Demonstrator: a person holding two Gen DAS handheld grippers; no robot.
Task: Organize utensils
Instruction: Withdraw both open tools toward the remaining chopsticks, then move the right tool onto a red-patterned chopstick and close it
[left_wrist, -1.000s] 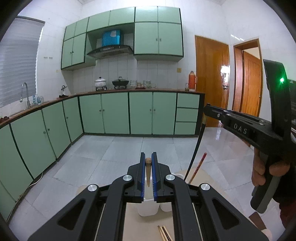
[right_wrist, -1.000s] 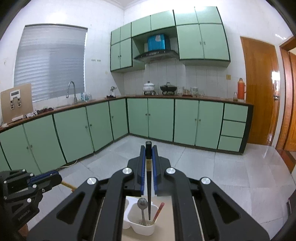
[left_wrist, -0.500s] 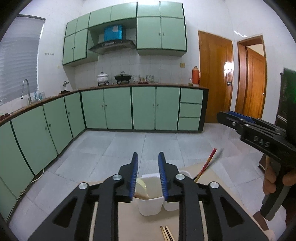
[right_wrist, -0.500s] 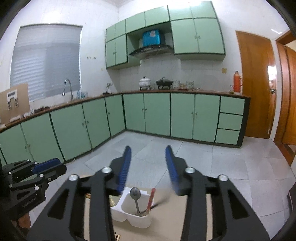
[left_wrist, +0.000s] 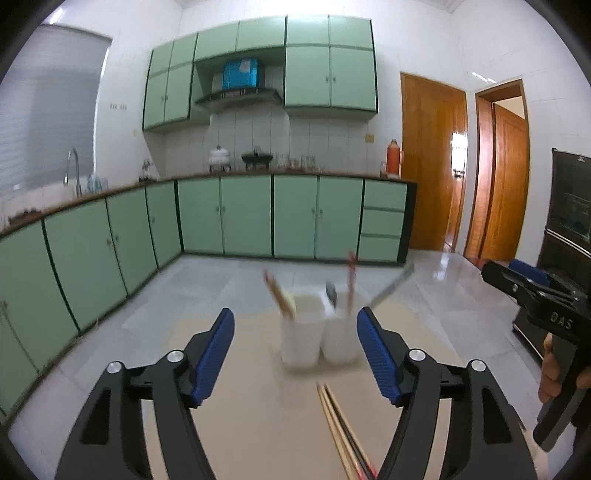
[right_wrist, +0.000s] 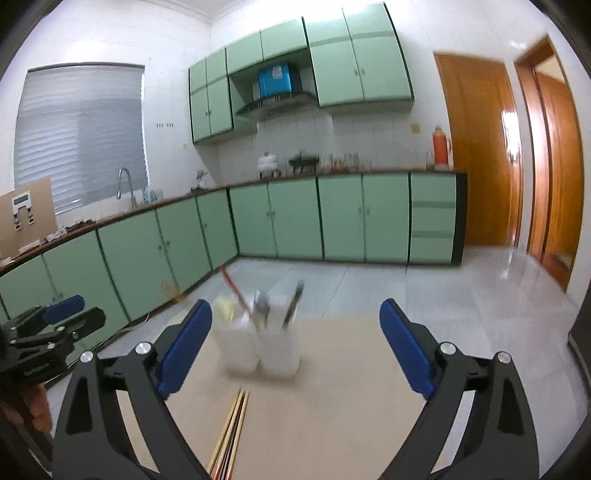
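The left claw (left_wrist: 295, 354) is opening, its blue pads spread wide with nothing between them; the right claw (right_wrist: 295, 347) is likewise opening and empty. Just ahead of both claws on the beige tabletop (left_wrist: 251, 435) stands the white utensil holder (left_wrist: 319, 343), two compartments side by side. Seen from the left wrist, the holder's left compartment carries wooden chopsticks (left_wrist: 279, 299) leaning up and to the left, and its right compartment holds a metal spoon (left_wrist: 331, 293), a red-handled utensil (left_wrist: 351, 273) standing nearly upright, and a dark stick tilted to the right; all are blurred. Nearer than the holder, a bundle of loose chopsticks (left_wrist: 341, 432) lies flat on the tabletop, its long axis running from the holder back under the claws.
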